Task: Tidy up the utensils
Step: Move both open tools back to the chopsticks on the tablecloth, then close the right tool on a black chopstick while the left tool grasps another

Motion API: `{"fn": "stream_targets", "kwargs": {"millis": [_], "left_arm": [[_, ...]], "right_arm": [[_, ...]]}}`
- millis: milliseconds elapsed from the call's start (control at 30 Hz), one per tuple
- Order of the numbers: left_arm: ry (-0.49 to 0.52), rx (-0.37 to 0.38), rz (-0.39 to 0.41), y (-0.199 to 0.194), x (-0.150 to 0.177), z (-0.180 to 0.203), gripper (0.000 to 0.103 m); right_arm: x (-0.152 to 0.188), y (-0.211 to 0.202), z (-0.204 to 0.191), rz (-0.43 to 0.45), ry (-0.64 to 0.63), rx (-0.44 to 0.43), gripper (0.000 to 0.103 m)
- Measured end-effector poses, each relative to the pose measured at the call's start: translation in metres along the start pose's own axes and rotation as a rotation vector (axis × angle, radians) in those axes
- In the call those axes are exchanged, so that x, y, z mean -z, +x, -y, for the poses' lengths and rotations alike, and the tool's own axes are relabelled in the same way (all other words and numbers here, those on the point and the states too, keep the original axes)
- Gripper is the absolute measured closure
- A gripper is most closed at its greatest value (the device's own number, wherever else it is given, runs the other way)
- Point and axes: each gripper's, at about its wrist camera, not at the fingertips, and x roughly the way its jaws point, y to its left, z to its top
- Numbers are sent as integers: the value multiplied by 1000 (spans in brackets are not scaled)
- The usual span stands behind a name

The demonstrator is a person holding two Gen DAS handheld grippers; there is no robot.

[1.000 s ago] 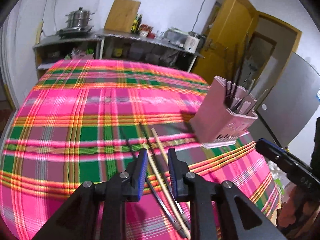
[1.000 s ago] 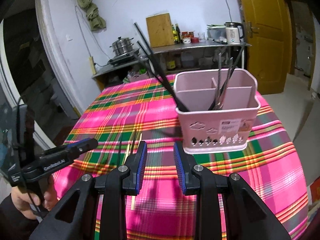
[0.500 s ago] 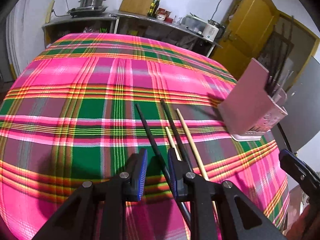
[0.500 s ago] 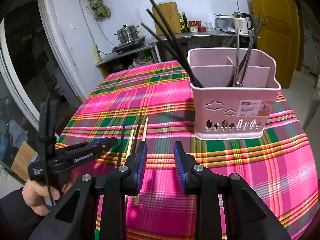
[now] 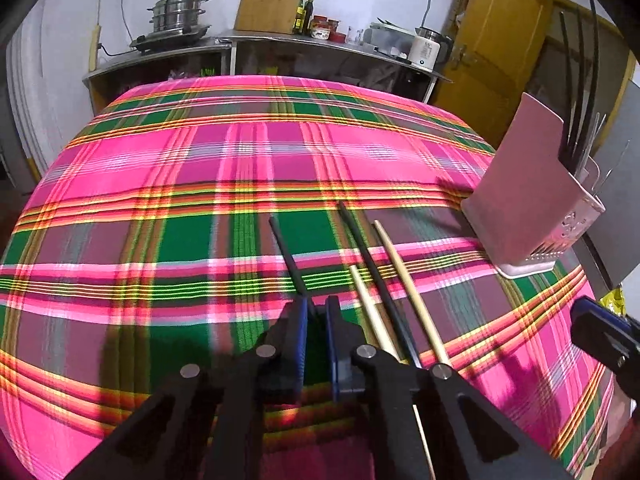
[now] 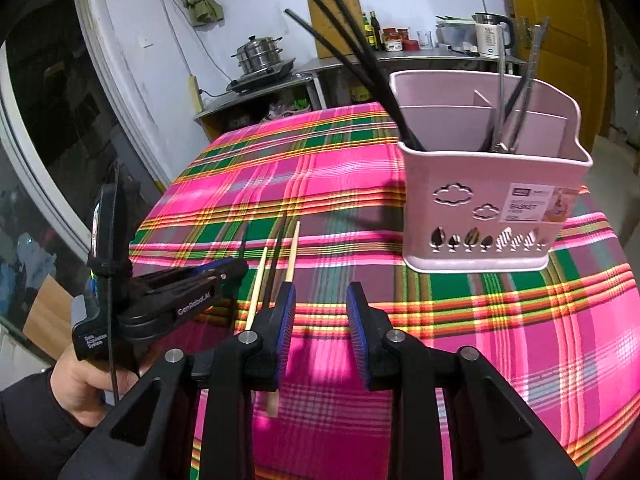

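Note:
Two black and two pale wooden chopsticks lie side by side on the plaid tablecloth. My left gripper (image 5: 316, 308) is down on the cloth, shut on the leftmost black chopstick (image 5: 286, 254). The other black chopstick (image 5: 366, 256) and the wooden chopsticks (image 5: 404, 276) lie just to its right. The pink utensil basket (image 5: 524, 196) stands at the right with black chopsticks and metal utensils in it. In the right wrist view my right gripper (image 6: 320, 308) is open and empty, in front of the basket (image 6: 488, 196), with the left gripper (image 6: 236, 268) to its left.
The plaid cloth (image 5: 200, 184) covers the whole table. A metal counter (image 5: 280, 44) with a steamer pot, cutting board, bottles and a kettle stands behind the table. A yellow door (image 5: 492, 52) is at the back right. The table's right edge drops off past the basket.
My left gripper has lowered onto the cloth and shut on the leftmost black chopstick. My right gripper has moved closer to the basket and stays open.

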Motion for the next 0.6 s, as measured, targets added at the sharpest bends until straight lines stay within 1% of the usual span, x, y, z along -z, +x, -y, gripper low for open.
{"fn": "stream_targets", "kwargs": {"millis": [33,100,267,433,600], "left_arm": [[0,-3,0,-1,0,-2,95],[-11,-6,-2,-5,1,-13,96],[-44,-32,5,-14,5,-40,96],[-73,-25,9,-19,9,-59,95],[-97,-4,11,-21,10,-64,95]], "right_arm": [[-1,2,-1,-2,-5,-4,80],[-3,8,-6,-9,-16,-9,87],[-11,33,-21,-36,-50,-29,90],[-18,66,-32,-81,-69,-42,91],[-20,90,-37,-115,-80,-43,91]]}}
